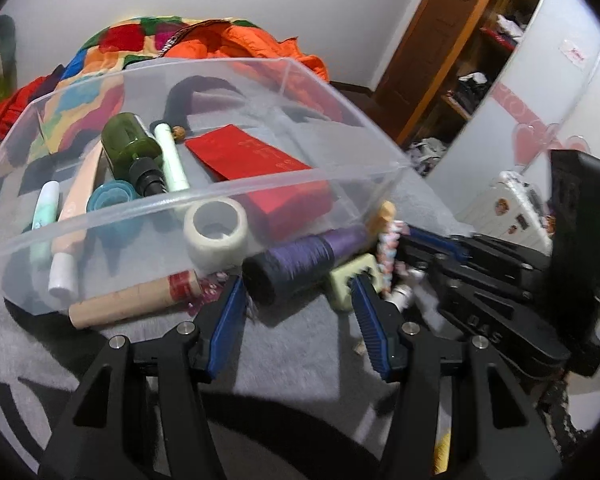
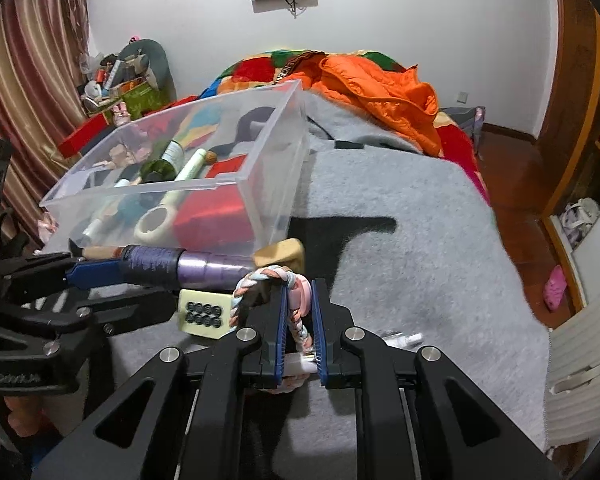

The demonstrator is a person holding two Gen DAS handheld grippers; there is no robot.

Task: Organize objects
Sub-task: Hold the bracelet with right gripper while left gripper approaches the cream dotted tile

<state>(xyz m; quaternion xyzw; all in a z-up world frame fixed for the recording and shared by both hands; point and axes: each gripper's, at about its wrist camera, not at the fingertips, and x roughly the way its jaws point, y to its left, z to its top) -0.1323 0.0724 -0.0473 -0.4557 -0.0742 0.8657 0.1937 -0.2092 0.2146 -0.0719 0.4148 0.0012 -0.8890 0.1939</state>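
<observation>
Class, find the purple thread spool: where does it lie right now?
The purple thread spool lies on the grey blanket just outside the clear bin's near wall, between the left tongs' open fingers, beside the mahjong tile.

The right gripper (image 2: 299, 316) is pointing steeply downward, its blue-padded jaws standing nearly together and pinching a braided pastel rope (image 2: 300, 322) that is running up between the pads and looping out past the left fingertip. The left gripper (image 1: 300, 296) is also tilting downward, its jaws standing partly apart, with the dark end of a purple thread spool (image 1: 296, 264) sitting just ahead between the fingertips, untouched by the pads.
</observation>
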